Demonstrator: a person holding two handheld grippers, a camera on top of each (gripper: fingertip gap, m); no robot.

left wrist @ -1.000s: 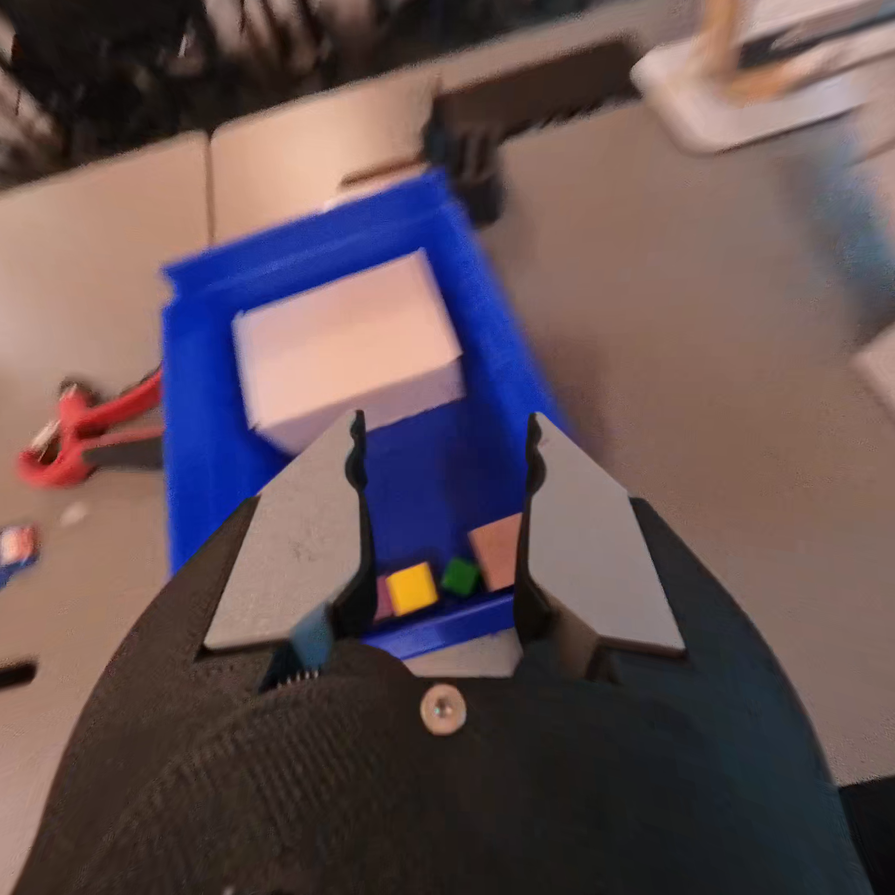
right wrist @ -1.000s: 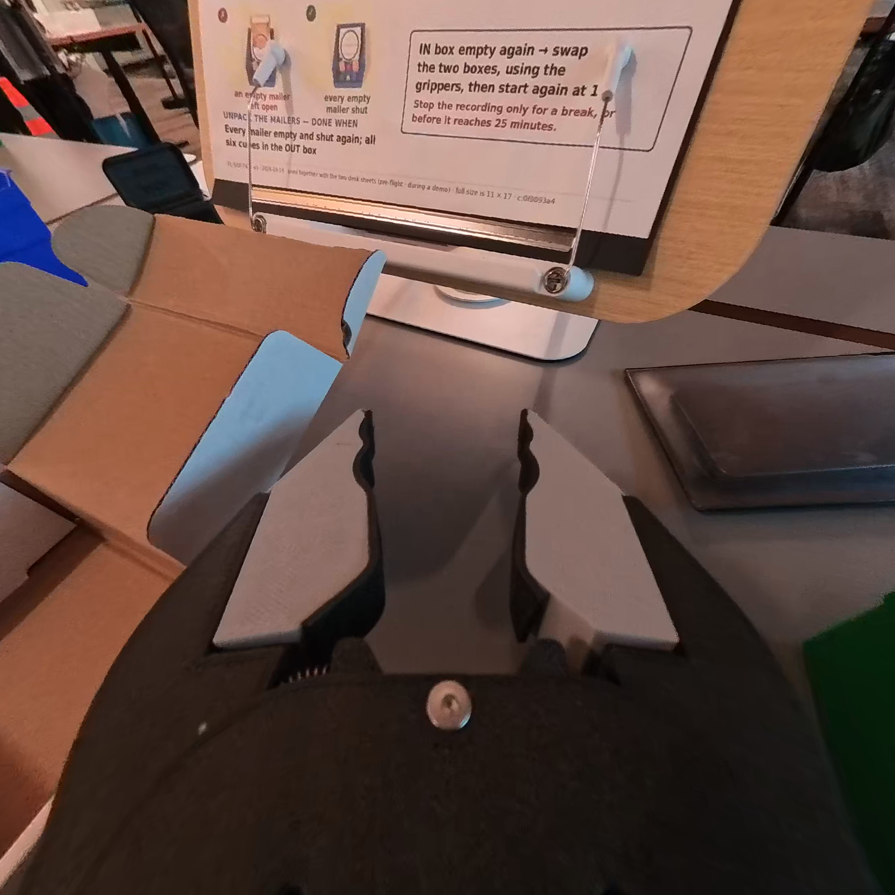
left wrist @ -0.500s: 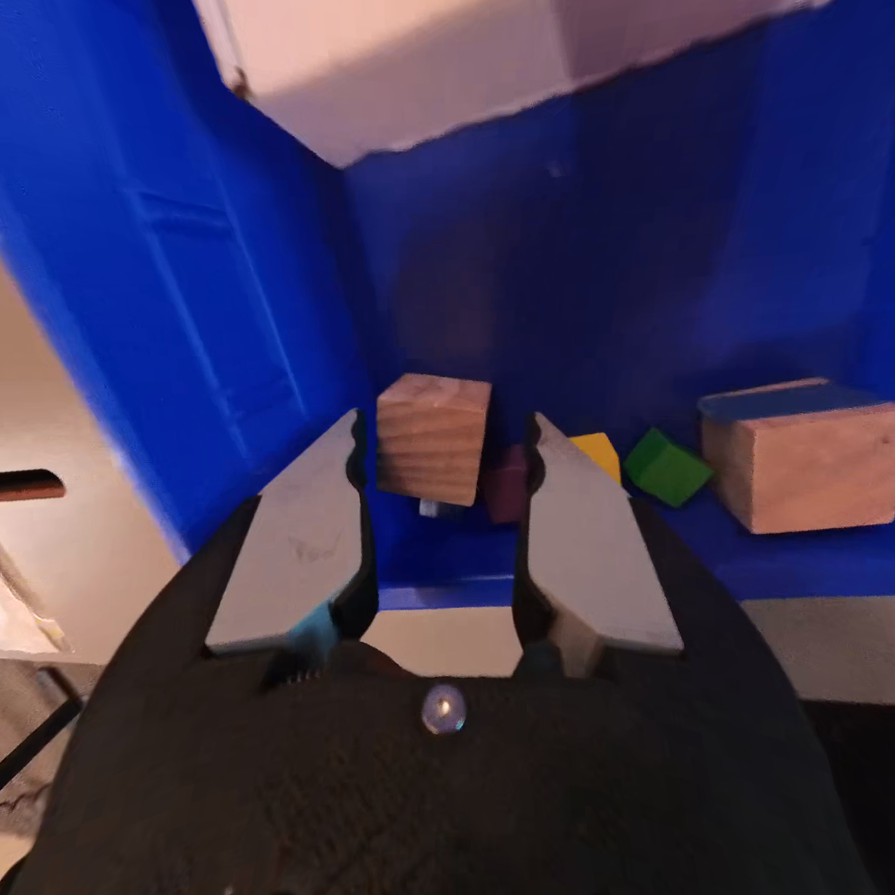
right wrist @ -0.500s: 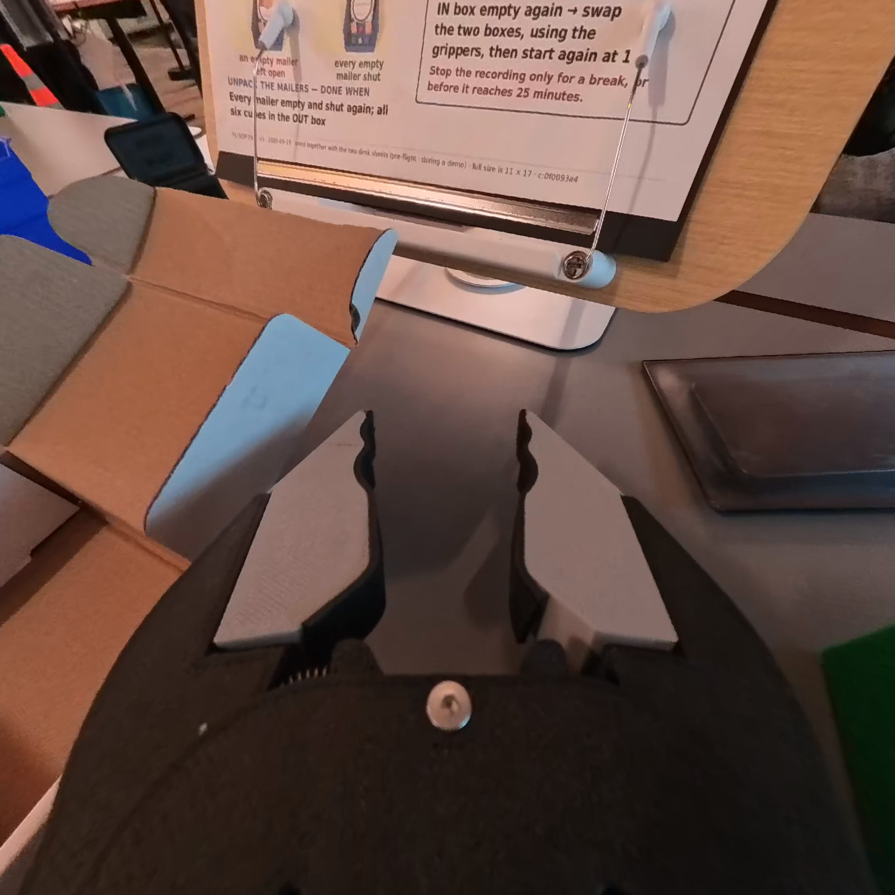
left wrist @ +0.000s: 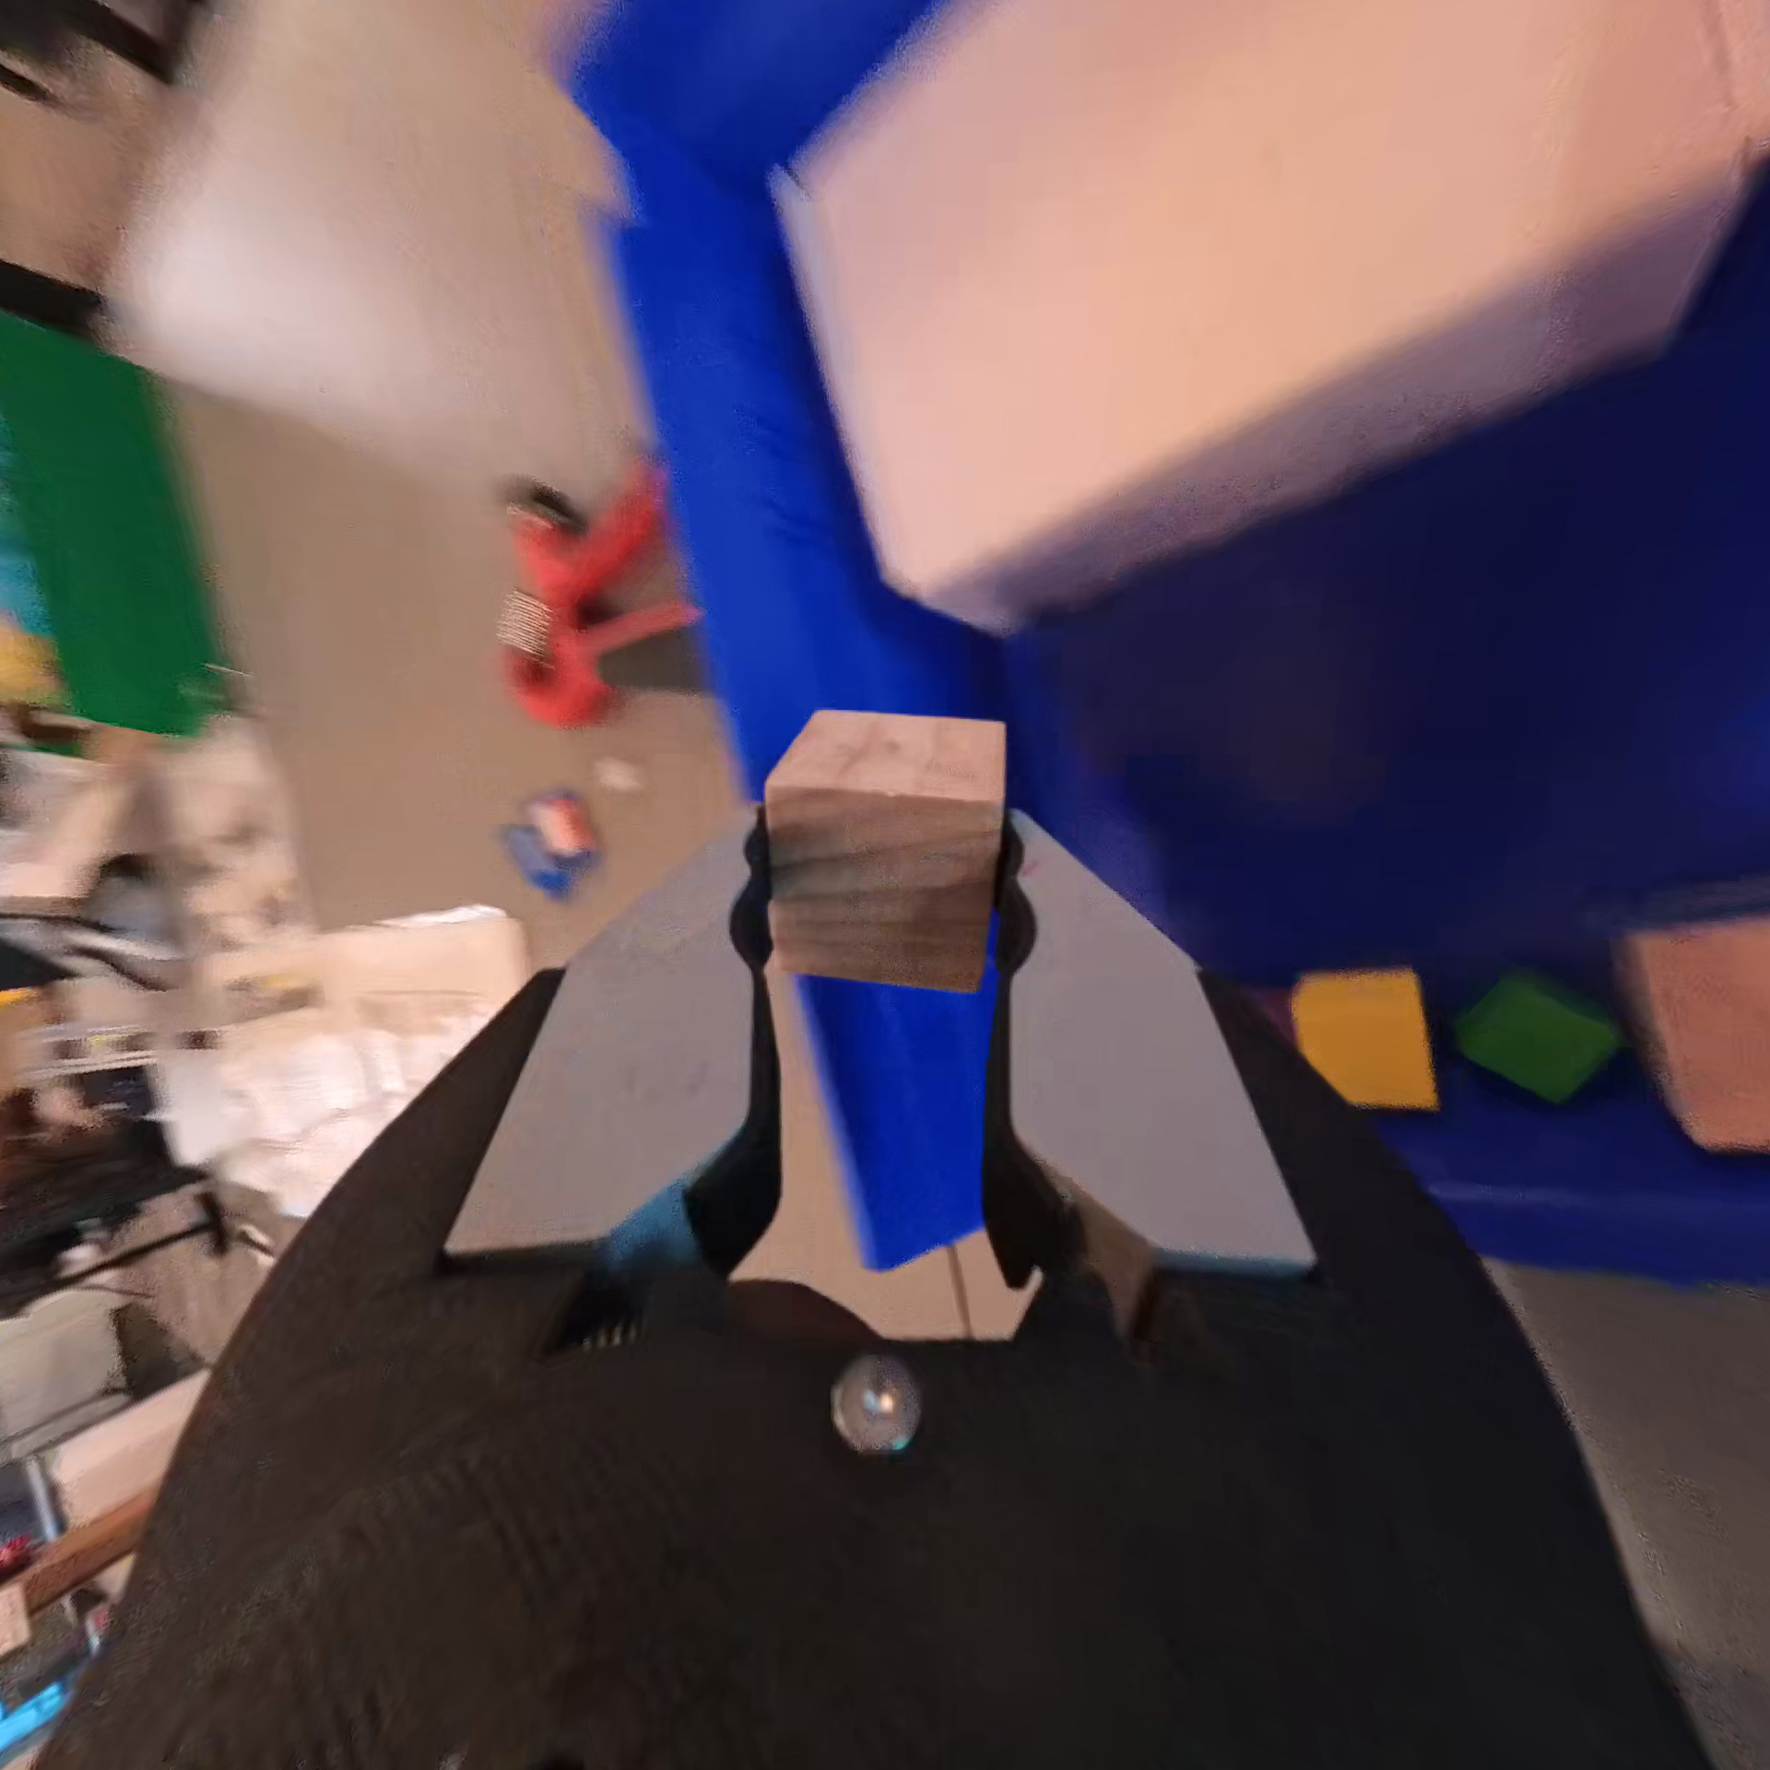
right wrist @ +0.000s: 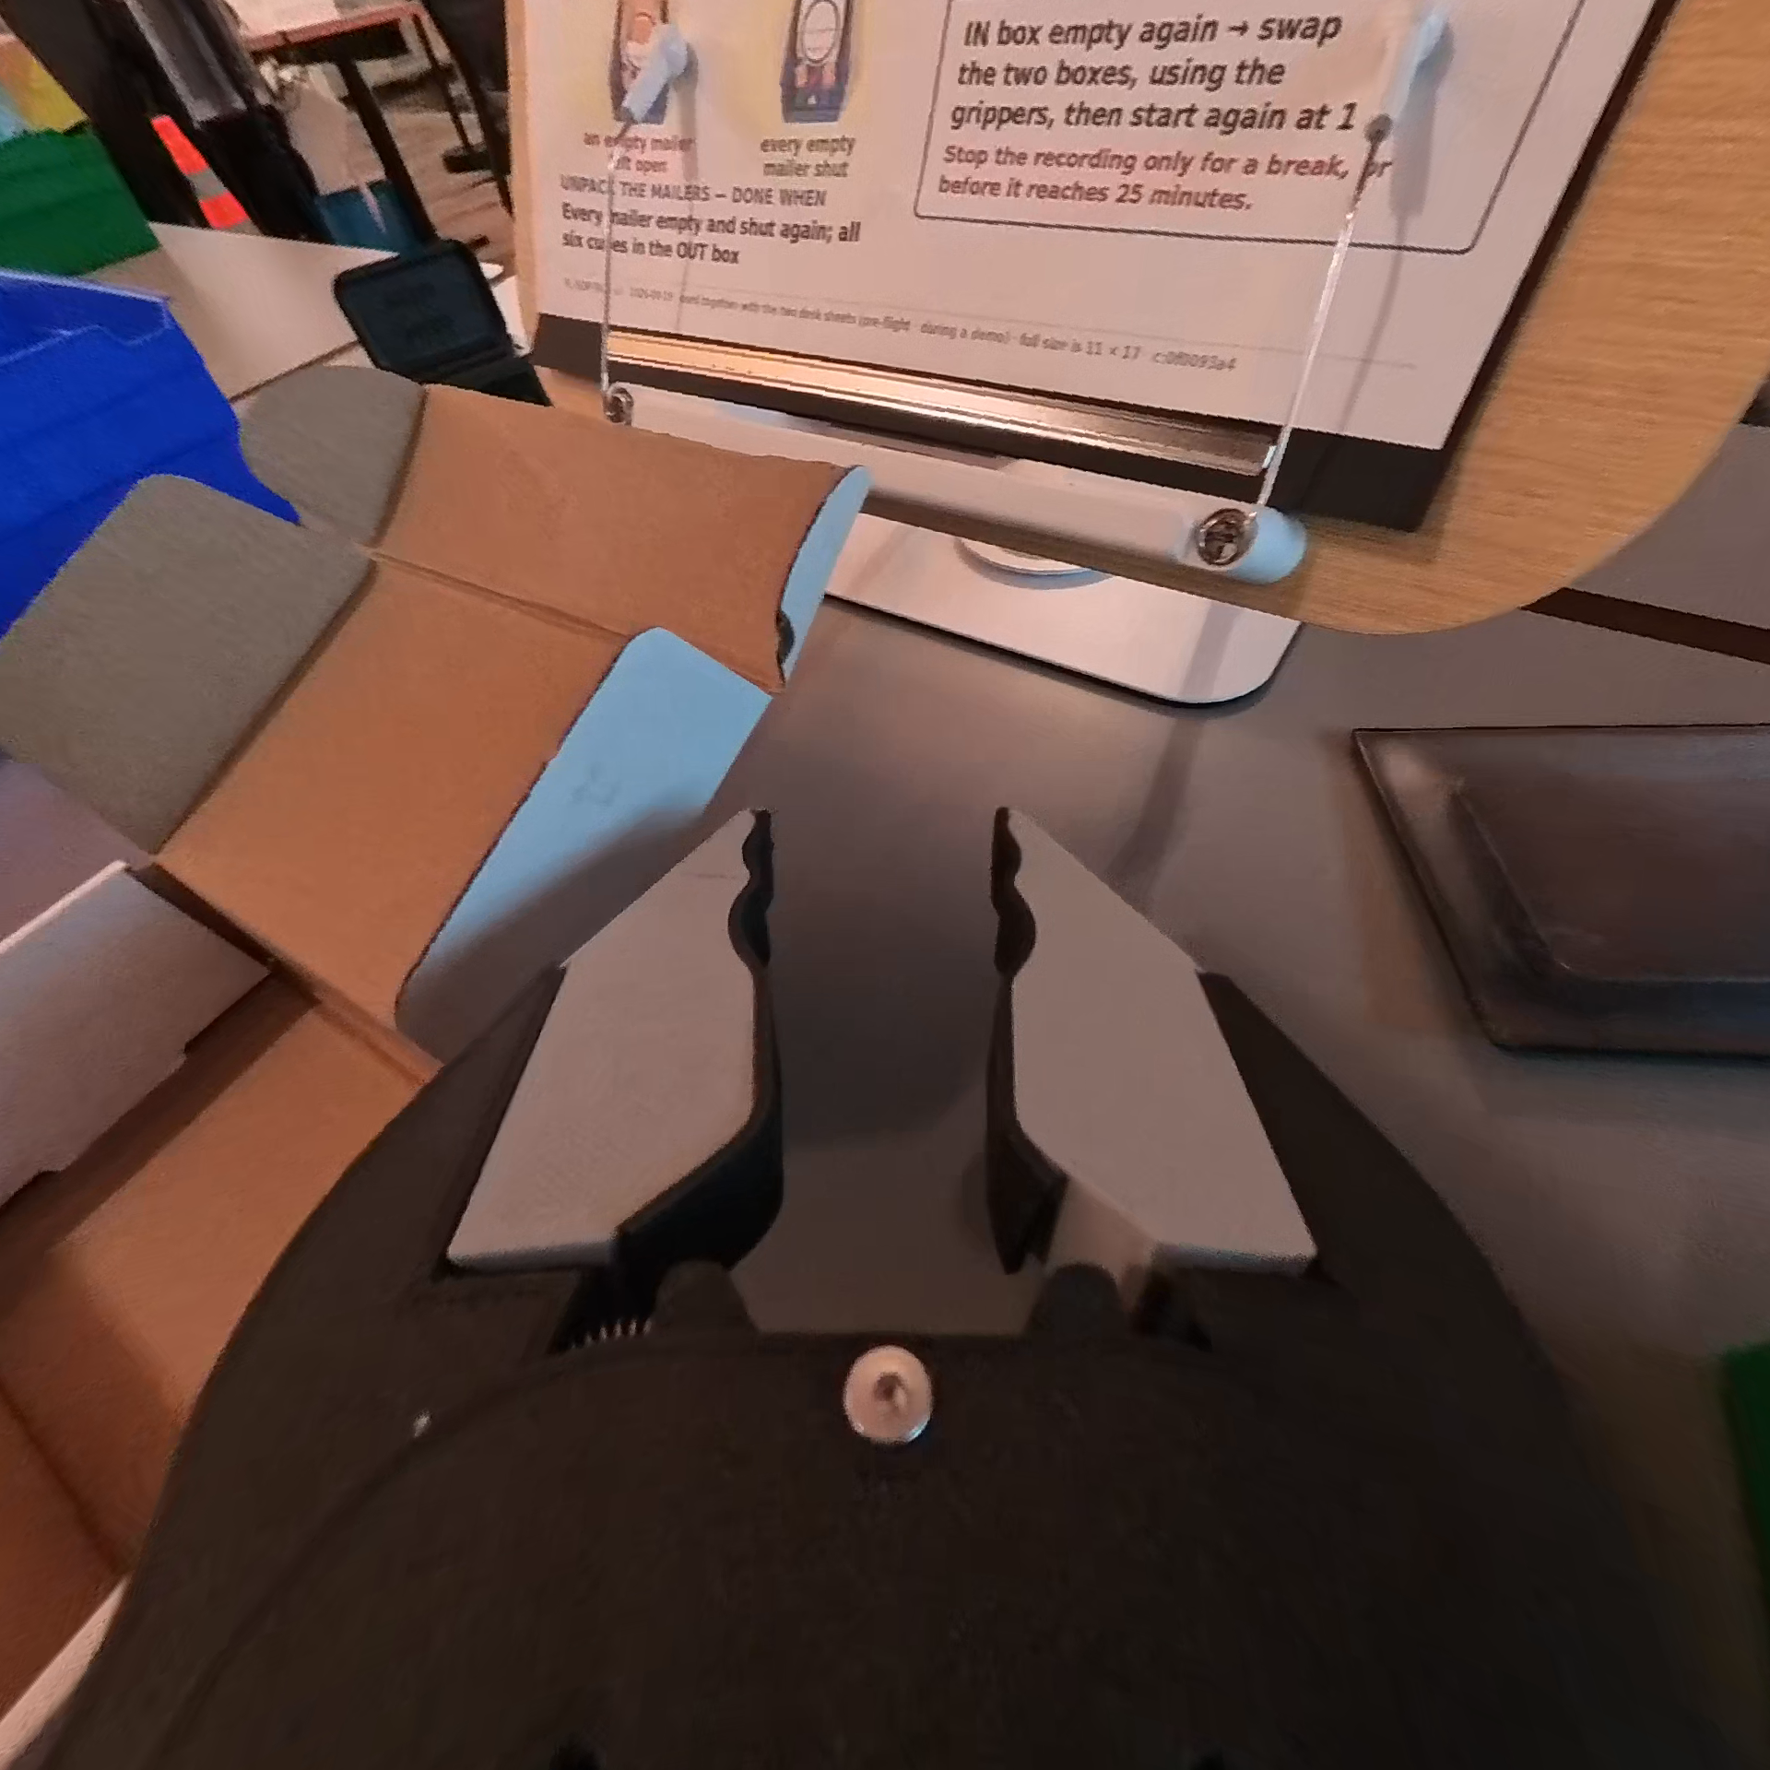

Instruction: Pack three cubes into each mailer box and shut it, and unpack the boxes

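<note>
My left gripper [left wrist: 883,876] is shut on a plain wooden cube [left wrist: 886,852] and holds it above the edge of the blue bin [left wrist: 795,479]. In the bin lie a shut white mailer box [left wrist: 1245,287], a yellow cube [left wrist: 1365,1039], a green cube [left wrist: 1532,1034] and a larger wooden block [left wrist: 1695,1034]. My right gripper [right wrist: 881,843] is open and empty over the dark table. To its left is an open mailer box [right wrist: 335,766] with its brown inside showing and its flap [right wrist: 594,805] raised.
A red clamp [left wrist: 575,613] lies on the table left of the bin. A wooden stand with an instruction sheet [right wrist: 1054,192] is at the back. A dark tray [right wrist: 1580,881] lies at the right. The blue bin also shows in the right wrist view [right wrist: 86,431]. A green bin [left wrist: 96,536] is blurred at left. The tips of one gripper are about 60 centimeters away from the tips of the other. The larger wooden block [left wrist: 1695,1034] is about 12 centimeters from my left fingertips and 50 centimeters from my right.
My left gripper went down into the blue bin, shut on the wooden cube and lifted it out toward the left. My right gripper has hardly moved.
</note>
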